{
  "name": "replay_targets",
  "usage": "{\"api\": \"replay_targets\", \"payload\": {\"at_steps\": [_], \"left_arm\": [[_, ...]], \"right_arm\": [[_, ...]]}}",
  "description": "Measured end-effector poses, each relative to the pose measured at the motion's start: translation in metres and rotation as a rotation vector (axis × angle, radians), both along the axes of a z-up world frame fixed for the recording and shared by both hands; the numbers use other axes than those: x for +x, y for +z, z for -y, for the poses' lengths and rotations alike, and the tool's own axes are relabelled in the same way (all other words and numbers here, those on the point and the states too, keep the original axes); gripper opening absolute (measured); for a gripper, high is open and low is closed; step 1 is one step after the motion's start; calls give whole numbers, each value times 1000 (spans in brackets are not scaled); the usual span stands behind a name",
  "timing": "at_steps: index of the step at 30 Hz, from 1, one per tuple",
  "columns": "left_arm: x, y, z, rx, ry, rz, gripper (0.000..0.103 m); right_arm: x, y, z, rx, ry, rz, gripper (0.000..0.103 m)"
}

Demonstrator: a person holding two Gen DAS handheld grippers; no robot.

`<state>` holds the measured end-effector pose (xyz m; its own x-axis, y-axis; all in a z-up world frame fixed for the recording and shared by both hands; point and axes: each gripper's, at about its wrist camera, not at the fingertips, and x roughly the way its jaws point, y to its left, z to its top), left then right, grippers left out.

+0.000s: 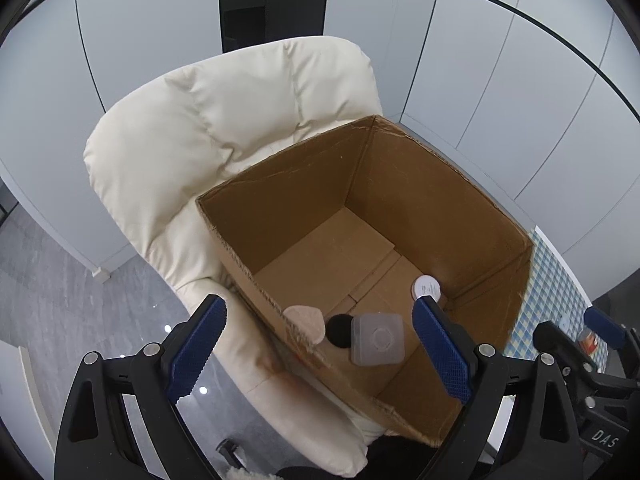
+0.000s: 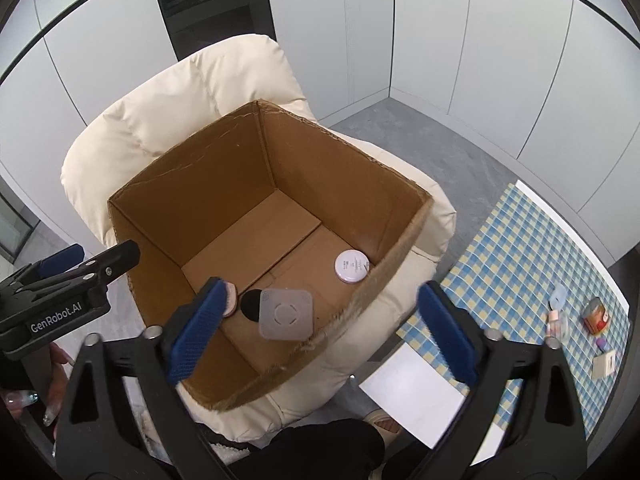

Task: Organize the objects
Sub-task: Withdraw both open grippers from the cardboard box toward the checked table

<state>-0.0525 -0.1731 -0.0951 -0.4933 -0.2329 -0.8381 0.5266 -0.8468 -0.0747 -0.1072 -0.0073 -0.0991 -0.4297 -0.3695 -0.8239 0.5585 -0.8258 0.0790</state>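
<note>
An open cardboard box (image 2: 280, 168) stands on a cream armchair (image 2: 180, 104). On its floor lie a round white tin (image 2: 351, 266), a grey square case (image 2: 286, 314), a black puff (image 2: 250, 304) and a beige puff (image 2: 231, 300). The left wrist view shows the same tin (image 1: 426, 287), case (image 1: 378, 338), black puff (image 1: 340, 330) and beige puff (image 1: 306, 322). My left gripper (image 1: 320, 352) hovers open over the box's near-left rim, holding nothing. My right gripper (image 2: 323, 332) is wide open above the near-right rim, also with nothing held.
A table with a blue-checked cloth (image 2: 500, 240) lies to the right, carrying a small pink bottle (image 2: 554, 320), an orange-red item (image 2: 596, 314), a light blue piece (image 2: 558, 294) and a white card (image 2: 604, 364). A white sheet (image 2: 416, 384) lies nearer. White wall panels stand behind the chair.
</note>
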Motion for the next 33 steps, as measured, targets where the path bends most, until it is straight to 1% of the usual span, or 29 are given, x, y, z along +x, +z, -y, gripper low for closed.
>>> {"api": "replay_targets", "payload": {"at_steps": [4, 6, 11, 14, 16, 20, 22, 25, 29, 33], "left_arm": [[13, 4, -9, 0, -22, 5, 95], [18, 6, -13, -5, -34, 9, 95], [32, 14, -28, -23, -77, 18, 95], [40, 17, -38, -25, -104, 16, 96], [45, 18, -43, -31, -116, 20, 100], [55, 21, -54, -24, -141, 11, 100], [59, 21, -61, -20, -159, 16, 100], [63, 21, -73, -40, -182, 37, 100], [68, 21, -87, -43, -217, 44, 100], [72, 21, -100, -29, -254, 40, 100]], "right_arm": [[17, 8, -8, -4, -7, -33, 103], [26, 11, -12, 1, -12, -37, 103], [44, 19, -26, -33, -30, -30, 103], [52, 20, -38, -28, -59, -23, 103], [58, 21, -46, -24, -79, -26, 103], [69, 19, -60, 23, -106, -8, 103], [80, 20, -68, 44, -119, -33, 103], [93, 25, -79, 61, -142, -69, 103], [115, 30, -95, 45, -147, -90, 103], [129, 32, -110, 26, -162, -97, 103]]}}
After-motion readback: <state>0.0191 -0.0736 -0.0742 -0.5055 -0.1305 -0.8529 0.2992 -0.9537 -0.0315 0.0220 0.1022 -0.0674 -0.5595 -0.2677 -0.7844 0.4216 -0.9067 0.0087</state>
